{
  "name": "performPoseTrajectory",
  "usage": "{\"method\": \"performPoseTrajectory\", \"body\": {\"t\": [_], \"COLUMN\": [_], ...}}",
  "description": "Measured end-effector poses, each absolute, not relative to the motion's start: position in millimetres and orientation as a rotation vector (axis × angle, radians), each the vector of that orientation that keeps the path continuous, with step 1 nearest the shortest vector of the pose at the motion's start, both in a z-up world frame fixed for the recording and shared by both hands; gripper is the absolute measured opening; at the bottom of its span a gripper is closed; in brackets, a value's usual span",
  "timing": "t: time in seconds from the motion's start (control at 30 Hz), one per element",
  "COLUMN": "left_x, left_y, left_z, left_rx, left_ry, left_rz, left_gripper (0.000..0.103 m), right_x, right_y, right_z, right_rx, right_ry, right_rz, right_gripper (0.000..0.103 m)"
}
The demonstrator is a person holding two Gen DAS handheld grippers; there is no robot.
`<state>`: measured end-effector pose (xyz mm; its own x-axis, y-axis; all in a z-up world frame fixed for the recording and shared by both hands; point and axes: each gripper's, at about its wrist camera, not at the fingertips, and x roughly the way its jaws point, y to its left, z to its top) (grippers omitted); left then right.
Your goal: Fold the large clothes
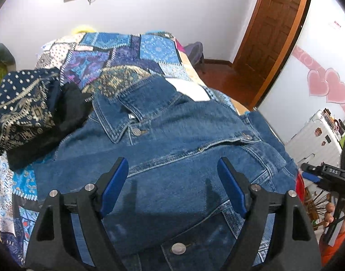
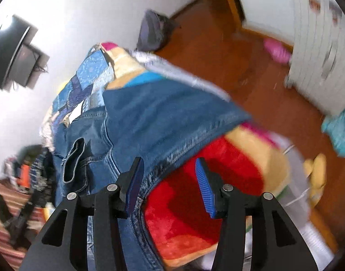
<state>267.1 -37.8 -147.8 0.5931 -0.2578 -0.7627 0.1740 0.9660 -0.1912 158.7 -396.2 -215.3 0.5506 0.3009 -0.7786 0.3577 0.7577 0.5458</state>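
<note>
Denim jacket [image 1: 172, 149] on patchwork bedspread [image 1: 127, 54], wooden door [image 1: 272, 29], white wall [image 1: 150, 6]

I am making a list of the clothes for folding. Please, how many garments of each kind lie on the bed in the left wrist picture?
Blue denim jacket: 1
Black garment, kind unclear: 1
Navy cloth with a gold pattern: 1
Total: 3

All lie on the blue patchwork bedspread. Both grippers, left and right, are open and hold nothing.
</note>
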Motion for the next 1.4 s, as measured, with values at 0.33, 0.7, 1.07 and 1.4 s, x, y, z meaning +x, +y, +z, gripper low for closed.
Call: {"method": "performPoseTrajectory", "body": {"t": [0.33,0.7,1.07,1.4], "left_x": [275,270,258,241], "left_y": [-41,-35,-21,-6], "left_z": [-169,-170,-155,-140], "left_rx": [-0.097,-0.104,-0.102,-0.101], "left_ry": [0.963,0.962,0.901,0.843], "left_rz": [-0.244,-0.230,-0.222,-0.219], "left_gripper": [0.080,0.080,0.080,0.080], "right_x": [186,207,186,177], "right_y": [-413,-406,-350,-223], "right_z": [-240,-228,-124,-122], "right_rx": [0.850,0.725,0.523,0.214], "right_ry": [0.975,0.979,0.757,0.804], "right_rz": [-0.037,-0.149,0.055,0.338], "right_gripper": [0.044,0.025,0.008,0.009]}}
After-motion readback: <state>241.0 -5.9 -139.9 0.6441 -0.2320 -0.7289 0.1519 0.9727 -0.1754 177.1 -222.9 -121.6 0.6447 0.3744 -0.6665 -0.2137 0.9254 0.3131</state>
